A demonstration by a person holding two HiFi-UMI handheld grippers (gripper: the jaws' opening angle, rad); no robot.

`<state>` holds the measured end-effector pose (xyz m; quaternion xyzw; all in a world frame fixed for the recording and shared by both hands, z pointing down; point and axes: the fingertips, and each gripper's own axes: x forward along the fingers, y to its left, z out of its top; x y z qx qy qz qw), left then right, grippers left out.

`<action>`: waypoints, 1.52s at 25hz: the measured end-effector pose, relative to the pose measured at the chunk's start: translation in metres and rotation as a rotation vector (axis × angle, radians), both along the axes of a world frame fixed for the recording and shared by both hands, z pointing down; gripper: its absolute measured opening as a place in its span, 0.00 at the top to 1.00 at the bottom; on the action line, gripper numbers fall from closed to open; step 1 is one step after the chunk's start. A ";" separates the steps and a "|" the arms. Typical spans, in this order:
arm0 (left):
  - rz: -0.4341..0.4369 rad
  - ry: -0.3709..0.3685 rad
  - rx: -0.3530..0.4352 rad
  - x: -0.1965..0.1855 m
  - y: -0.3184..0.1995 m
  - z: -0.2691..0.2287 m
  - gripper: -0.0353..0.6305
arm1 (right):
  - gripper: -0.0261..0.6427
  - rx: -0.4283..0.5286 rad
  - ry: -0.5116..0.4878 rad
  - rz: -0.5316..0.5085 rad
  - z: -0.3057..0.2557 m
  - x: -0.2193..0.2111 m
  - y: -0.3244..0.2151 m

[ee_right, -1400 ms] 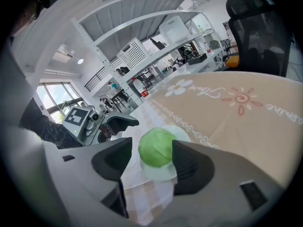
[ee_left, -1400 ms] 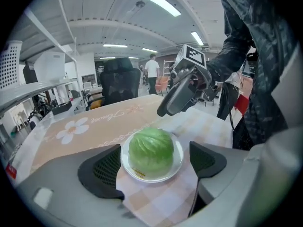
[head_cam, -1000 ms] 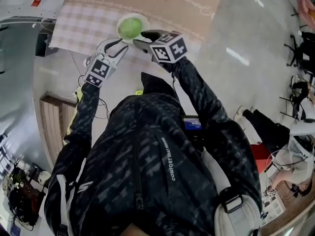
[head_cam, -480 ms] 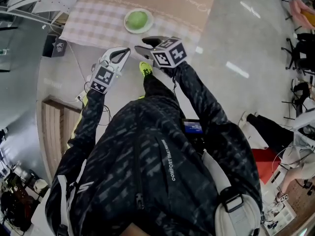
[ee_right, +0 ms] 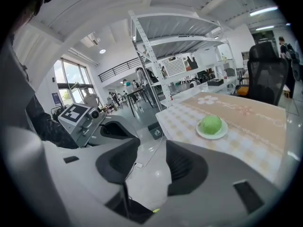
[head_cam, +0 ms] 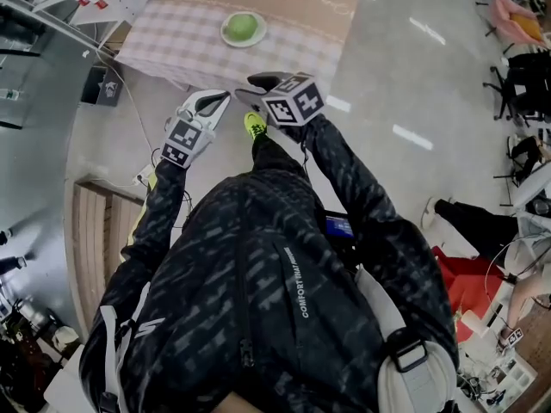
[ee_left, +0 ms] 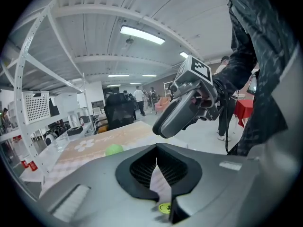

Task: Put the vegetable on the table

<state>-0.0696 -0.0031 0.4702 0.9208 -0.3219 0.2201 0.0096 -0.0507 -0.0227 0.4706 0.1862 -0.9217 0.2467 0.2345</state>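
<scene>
The vegetable (head_cam: pixel 243 27) is a round green head on a small white plate (head_cam: pixel 256 38). The plate stands on the table (head_cam: pixel 172 46), which has a checked and beige cloth. Both grippers hang over the floor, short of the table's near edge and apart from the plate. My left gripper (head_cam: pixel 219 97) is shut with nothing in it; its jaws (ee_left: pixel 156 150) meet at the tips. My right gripper (head_cam: pixel 256 87) is open and empty, and floor shows between its jaws (ee_right: pixel 152 145). The right gripper view has the vegetable (ee_right: pixel 210 124) ahead to the right.
A white metal rack (head_cam: pixel 52 7) stands left of the table, with a black box (head_cam: pixel 103 89) and cables on the floor beside it. A slatted wooden panel (head_cam: pixel 90 222) lies at the left. A black office chair (ee_right: pixel 267 74) is behind the table. People stand far off.
Both grippers have drawn back from either side of the plate, off the table and toward the person. The left jaws have come together. The plate with the vegetable stays on the table.
</scene>
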 end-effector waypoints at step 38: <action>-0.207 0.172 -0.047 0.153 0.178 -0.032 0.95 | 0.74 -0.017 -0.124 -0.071 -0.026 0.153 0.192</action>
